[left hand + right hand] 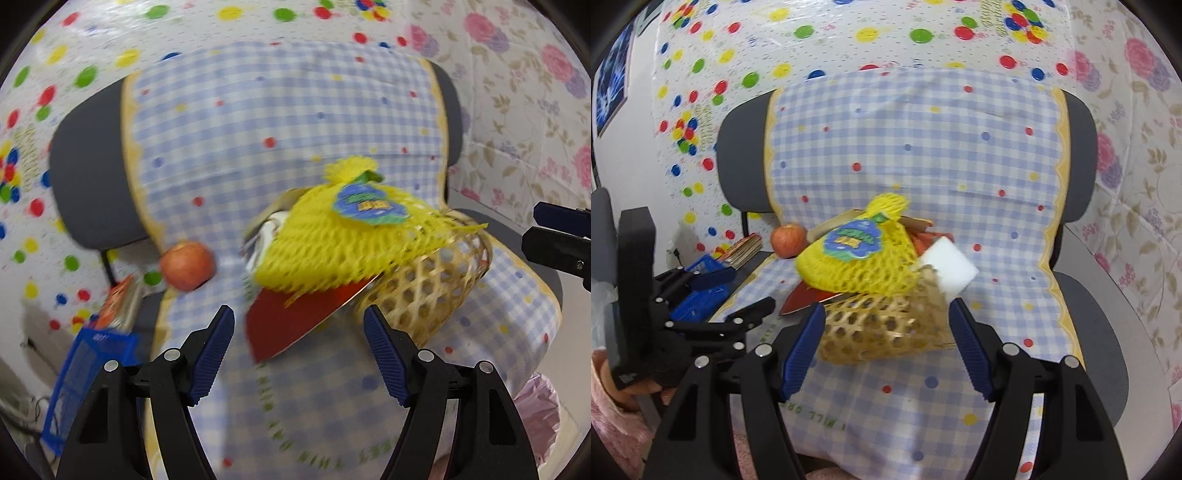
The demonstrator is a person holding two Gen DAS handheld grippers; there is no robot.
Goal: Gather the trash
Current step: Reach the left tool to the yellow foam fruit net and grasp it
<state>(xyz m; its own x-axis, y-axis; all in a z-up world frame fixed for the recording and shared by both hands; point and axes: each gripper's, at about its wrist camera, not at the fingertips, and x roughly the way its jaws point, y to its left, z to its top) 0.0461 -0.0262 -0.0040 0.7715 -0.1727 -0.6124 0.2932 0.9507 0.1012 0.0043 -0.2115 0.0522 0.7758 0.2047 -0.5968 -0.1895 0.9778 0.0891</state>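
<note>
A woven bamboo basket sits on a chair seat covered with a blue checked cloth. It holds a yellow foam fruit net with a blue-green label, a red card and a white foam block. A red apple lies on the seat to the left. My left gripper is open and empty in front of the red card. My right gripper is open and empty, its fingers either side of the basket's near wall.
A blue plastic crate and a stack of packets stand left of the chair. The left gripper shows at the left of the right wrist view. Patterned sheets cover the walls. A pink bag hangs at the seat's right.
</note>
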